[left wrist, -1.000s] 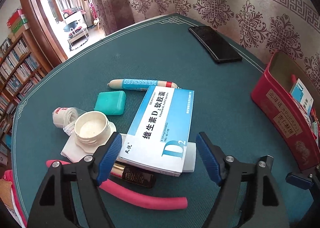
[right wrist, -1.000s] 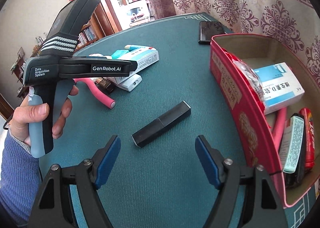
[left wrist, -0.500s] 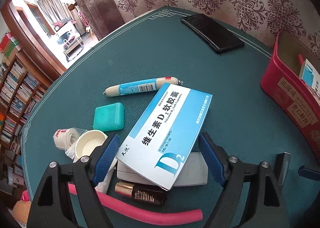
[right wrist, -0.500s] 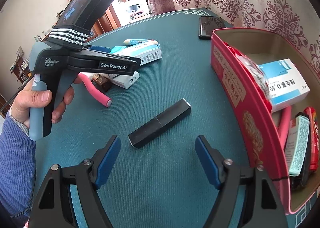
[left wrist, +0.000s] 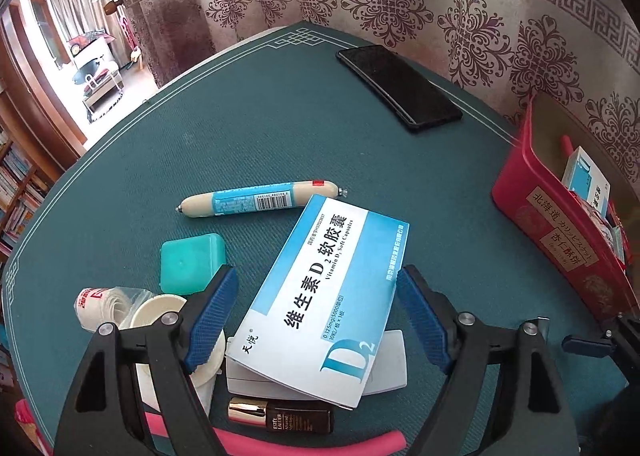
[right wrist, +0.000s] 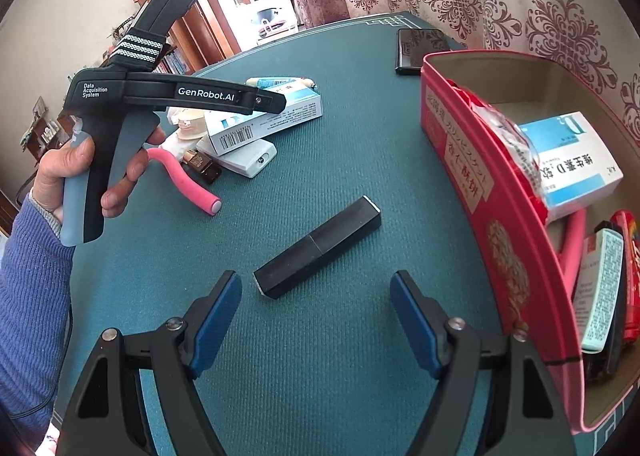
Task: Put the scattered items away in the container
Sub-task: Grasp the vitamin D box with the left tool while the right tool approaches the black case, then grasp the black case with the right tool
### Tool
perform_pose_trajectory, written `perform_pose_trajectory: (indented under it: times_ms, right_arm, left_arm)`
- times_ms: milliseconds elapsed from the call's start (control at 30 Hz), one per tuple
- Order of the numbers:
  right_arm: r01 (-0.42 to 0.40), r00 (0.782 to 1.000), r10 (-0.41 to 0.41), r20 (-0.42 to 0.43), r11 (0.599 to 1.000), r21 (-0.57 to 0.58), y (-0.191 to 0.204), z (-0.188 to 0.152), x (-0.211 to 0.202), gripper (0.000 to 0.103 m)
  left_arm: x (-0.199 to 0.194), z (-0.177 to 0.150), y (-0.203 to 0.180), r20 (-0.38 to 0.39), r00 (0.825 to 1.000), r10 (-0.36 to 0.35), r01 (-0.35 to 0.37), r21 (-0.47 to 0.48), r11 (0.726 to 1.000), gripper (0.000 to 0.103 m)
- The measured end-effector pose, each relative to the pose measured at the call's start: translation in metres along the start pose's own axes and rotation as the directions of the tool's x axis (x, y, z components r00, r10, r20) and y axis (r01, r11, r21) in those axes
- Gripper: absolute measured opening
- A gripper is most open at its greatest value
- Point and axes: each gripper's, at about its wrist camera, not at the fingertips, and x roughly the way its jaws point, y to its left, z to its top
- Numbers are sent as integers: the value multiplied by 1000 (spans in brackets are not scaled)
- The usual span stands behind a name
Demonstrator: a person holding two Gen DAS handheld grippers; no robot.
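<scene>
My left gripper [left wrist: 318,314] is open, its blue pads on either side of a blue-and-white vitamin D box [left wrist: 320,296] that lies on a white flat case [left wrist: 388,368]. Around it lie a sausage stick [left wrist: 260,200], a teal case [left wrist: 192,264], a white jar [left wrist: 160,310], a bandage roll [left wrist: 96,306], a brown bottle [left wrist: 284,420] and a pink foam roller [left wrist: 304,446]. My right gripper [right wrist: 316,314] is open just short of a black rectangular tube [right wrist: 320,248]. The red tin [right wrist: 480,192] at the right holds several items.
A black phone [left wrist: 400,88] lies at the table's far edge by the patterned curtain. The left gripper's body and the hand holding it [right wrist: 120,128] rise over the pile in the right wrist view. The teal table [right wrist: 320,376] shows around the black tube.
My left gripper has moved forward and down over the vitamin D box, which now sits between its pads. My right gripper has barely shifted, staying open behind the black tube.
</scene>
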Motion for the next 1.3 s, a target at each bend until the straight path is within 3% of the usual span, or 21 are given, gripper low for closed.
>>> perform_pose_trajectory:
  times_ms: [133, 267, 400, 433, 500, 567, 800, 1100, 1200, 1267, 1300]
  right_arm:
    - [3, 1000, -3, -1, 1000, 0, -1, 2, 2, 80]
    - [6, 1000, -6, -4, 1000, -3, 0, 3, 4, 80]
    - [13, 1000, -13, -4, 1000, -4, 2, 6, 4, 80]
    - [16, 1000, -16, -3, 1000, -2, 1, 5, 4, 80]
    - [25, 1000, -25, -6, 1000, 6, -1, 5, 6, 80]
    - [33, 999, -33, -16, 999, 20, -4, 6, 9, 80]
    - [44, 999, -43, -34, 998, 43, -3, 18, 20, 80]
    - [178, 983, -181, -23, 978, -113, 25, 24, 38, 79]
    - [215, 976, -218, 0, 963, -162, 28, 16, 35, 65]
    - [194, 980, -197, 3, 966, -169, 24, 14, 29, 44]
    - [184, 982, -187, 2, 968, -169, 22, 13, 27, 40]
  left_arm:
    - [6, -3, -9, -30, 1000, 2, -1, 31, 1000, 84]
    - [12, -8, -21, -31, 994, 101, -98, 97, 990, 84]
    - [17, -12, -18, -32, 989, 145, -144, 34, 989, 80]
    - [14, -12, -16, -21, 990, 137, -137, 8, 991, 73]
    - [5, -15, -12, -4, 996, 90, -90, -49, 995, 68]
    - [-7, -19, -10, 32, 998, 59, -56, -91, 994, 68]
    - [-44, -40, -7, 121, 991, 58, -36, -181, 983, 67]
    - [-82, -56, 2, 191, 980, 59, -3, -286, 958, 67]
    - [-93, -61, 4, 213, 975, 57, 9, -298, 954, 67]
    - [-98, -63, 4, 226, 973, 55, 16, -301, 953, 67]
    - [-100, -63, 3, 231, 972, 55, 18, -302, 953, 67]
